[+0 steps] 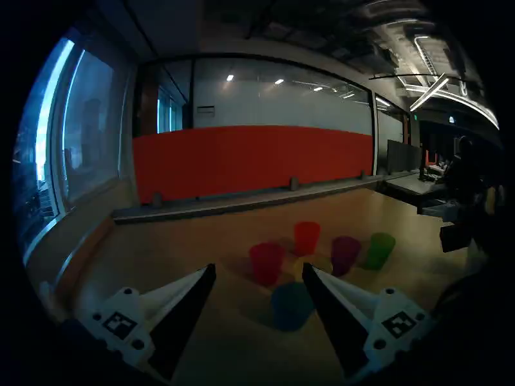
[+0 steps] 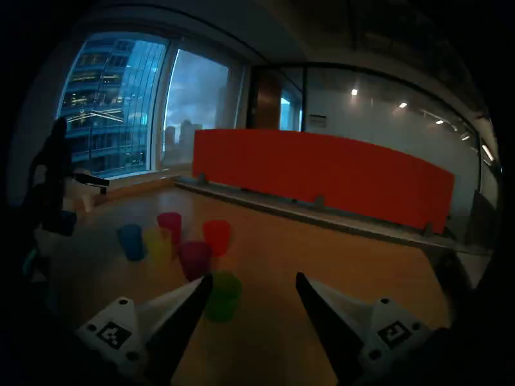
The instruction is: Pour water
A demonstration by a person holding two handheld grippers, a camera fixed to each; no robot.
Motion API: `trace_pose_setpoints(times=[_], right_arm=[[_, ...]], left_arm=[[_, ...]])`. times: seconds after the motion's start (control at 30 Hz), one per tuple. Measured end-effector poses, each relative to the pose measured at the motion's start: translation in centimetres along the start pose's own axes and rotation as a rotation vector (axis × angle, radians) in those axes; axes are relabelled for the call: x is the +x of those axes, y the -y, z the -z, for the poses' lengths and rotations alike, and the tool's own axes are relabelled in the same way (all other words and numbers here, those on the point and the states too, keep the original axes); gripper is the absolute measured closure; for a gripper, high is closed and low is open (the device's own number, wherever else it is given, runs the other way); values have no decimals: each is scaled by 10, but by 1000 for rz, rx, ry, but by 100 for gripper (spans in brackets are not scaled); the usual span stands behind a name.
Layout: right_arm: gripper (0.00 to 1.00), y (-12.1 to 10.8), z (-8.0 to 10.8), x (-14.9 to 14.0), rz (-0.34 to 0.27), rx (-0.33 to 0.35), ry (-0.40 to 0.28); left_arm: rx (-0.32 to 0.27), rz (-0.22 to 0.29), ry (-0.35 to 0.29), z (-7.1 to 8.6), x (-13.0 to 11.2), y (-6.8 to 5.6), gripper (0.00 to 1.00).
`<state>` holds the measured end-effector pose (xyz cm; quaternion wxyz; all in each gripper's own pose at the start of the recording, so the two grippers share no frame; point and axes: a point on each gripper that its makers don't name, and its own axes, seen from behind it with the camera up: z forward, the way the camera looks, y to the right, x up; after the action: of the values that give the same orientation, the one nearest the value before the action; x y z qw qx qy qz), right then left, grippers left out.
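The right gripper [image 2: 252,278] partly hides the green cup [image 2: 226,296].

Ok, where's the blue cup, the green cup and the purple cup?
Blue cup [image 1: 291,307]: left gripper view, on its side wall.
Green cup [image 2: 225,299]: right gripper view, on its side wall.
Purple cup [image 1: 345,254]: left gripper view, on its side wall.

I am finding the light-brown wooden tabletop [image 1: 193,238] smooth and satin. The red tapered cup [image 1: 266,262], blue tapered cup [image 1: 291,307] and green tapered cup [image 1: 378,249] are looking like smooth translucent plastic. My left gripper [image 1: 258,266] and right gripper [image 2: 253,276] are showing matt white plastic finger shells with matt black inner faces. The red partition panel [image 1: 257,157] is reading matt; the glass wall [image 1: 277,96] is looking glossy.
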<state>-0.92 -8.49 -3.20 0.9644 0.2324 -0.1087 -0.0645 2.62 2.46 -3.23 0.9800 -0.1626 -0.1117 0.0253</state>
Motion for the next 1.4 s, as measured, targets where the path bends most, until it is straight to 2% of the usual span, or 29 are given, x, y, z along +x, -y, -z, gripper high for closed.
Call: trace_pose_setpoints(times=[0.3, 0.7, 1.0, 1.4], right_arm=[[0, -18, 13, 28, -32, -106, -115], [0, -57, 33, 63, -94, -302, -281], [0, -75, 43, 71, -116, -403, -343], [0, -82, 42, 65, -138, -457, -345]], left_arm=[[80, 6, -148, 7, 38, 9, 0], [150, -12, -254, 5, 63, 6, 0], [203, 4, -298, 5, 70, 11, 0], [251, 51, -290, -4, 48, 25, 0]])
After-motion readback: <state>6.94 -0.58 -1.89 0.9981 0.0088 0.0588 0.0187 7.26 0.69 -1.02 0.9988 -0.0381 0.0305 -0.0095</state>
